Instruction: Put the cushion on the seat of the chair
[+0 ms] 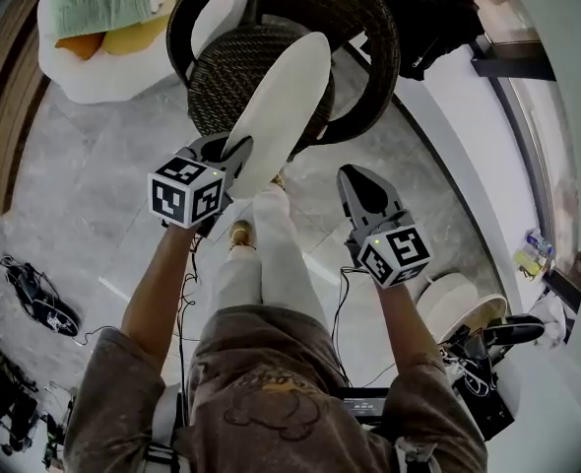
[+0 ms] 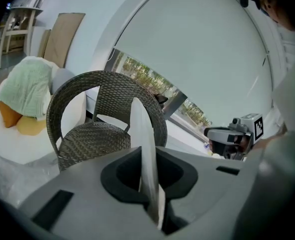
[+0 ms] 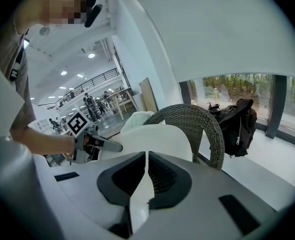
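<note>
The left gripper [image 1: 234, 153] fingers pinch cushion [image 1: 286, 97] over chair [image 1: 381, 37]; right gripper [image 1: 363, 179] fingers pressed together.

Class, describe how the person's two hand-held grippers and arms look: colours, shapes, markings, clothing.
The left claw and right claw are grey with dark insides, tapering to rounded tips. Each carries a white cube with black square markers. Black cables trail below. The person wears a brown short-sleeved top and white trousers.

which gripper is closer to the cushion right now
Left. The left gripper has its jaws clamped on the cushion at its lower edge. The right gripper hangs off to the cushion's right in the head view, not touching it.
</note>
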`<state>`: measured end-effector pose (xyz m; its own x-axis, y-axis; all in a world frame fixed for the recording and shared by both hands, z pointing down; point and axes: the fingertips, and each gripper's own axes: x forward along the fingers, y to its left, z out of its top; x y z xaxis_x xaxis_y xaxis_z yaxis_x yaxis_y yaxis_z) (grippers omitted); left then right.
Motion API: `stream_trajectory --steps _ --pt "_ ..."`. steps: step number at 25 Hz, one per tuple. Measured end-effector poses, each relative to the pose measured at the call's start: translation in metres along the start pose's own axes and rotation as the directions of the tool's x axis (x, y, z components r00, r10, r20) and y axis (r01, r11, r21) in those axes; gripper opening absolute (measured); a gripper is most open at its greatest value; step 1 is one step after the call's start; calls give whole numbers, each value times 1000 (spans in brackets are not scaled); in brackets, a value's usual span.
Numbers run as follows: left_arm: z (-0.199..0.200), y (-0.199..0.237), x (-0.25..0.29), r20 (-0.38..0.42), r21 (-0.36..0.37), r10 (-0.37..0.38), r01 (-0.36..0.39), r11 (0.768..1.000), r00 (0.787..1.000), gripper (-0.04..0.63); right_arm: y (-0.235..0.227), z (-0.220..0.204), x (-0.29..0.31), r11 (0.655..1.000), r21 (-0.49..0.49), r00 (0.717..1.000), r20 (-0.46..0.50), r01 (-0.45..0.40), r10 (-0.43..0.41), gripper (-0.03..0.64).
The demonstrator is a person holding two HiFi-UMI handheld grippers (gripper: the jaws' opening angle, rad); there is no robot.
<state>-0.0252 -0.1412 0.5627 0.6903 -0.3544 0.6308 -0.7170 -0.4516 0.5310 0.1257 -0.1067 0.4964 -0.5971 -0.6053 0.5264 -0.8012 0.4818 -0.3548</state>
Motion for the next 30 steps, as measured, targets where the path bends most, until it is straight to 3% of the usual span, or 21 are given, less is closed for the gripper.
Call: stream_trajectory --steps 16,30 --pt "-8 36 20 11 -124 -135 135 983 991 38 -1 -30 47 998 1 998 -35 -61 61 32" --pt "-11 89 38 23 -176 -104 107 979 994 38 -2 -49 79 996 14 994 -59 -92 92 32"
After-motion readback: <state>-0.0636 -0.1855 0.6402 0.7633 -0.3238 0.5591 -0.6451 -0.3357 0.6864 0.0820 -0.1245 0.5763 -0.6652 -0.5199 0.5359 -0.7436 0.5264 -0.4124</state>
